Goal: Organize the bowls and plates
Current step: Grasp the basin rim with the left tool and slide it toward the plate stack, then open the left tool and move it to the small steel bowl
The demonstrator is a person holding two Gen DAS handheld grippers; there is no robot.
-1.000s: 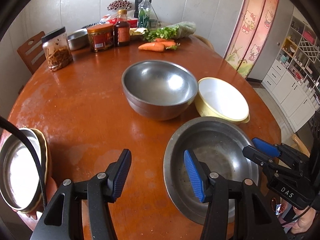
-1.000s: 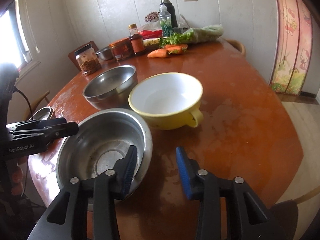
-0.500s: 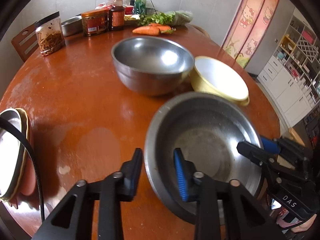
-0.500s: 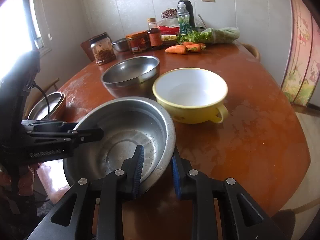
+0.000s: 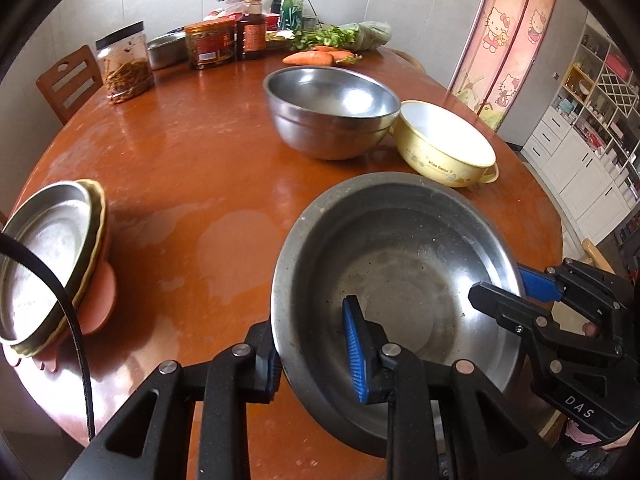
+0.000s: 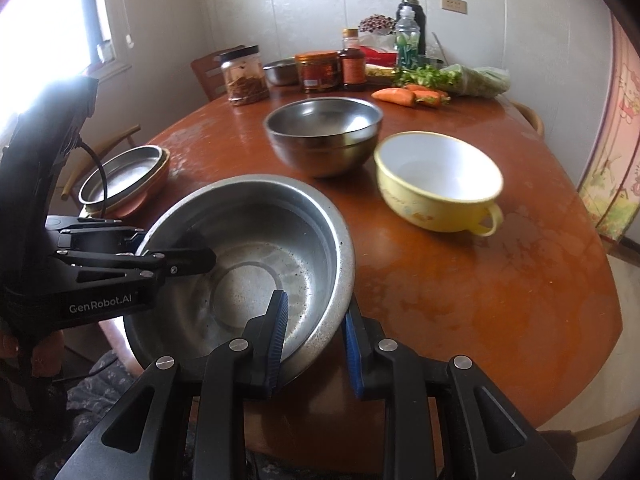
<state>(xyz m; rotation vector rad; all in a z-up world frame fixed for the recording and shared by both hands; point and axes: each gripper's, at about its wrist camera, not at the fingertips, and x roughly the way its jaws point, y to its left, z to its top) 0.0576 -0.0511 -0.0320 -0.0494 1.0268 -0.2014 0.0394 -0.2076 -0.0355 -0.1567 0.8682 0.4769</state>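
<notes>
Fingers of the left gripper pinch the near rim of the steel basin, one pad inside, one outside. The right gripper clamps the opposite rim the same way (both grips look firm). The basin hangs tilted over the table edge. Beyond the basin stands a steel bowl, with a yellow bowl touching its right side. Left of the basin, well apart, lies a plate stack. Behind the steel bowl sit carrots and jars.
</notes>
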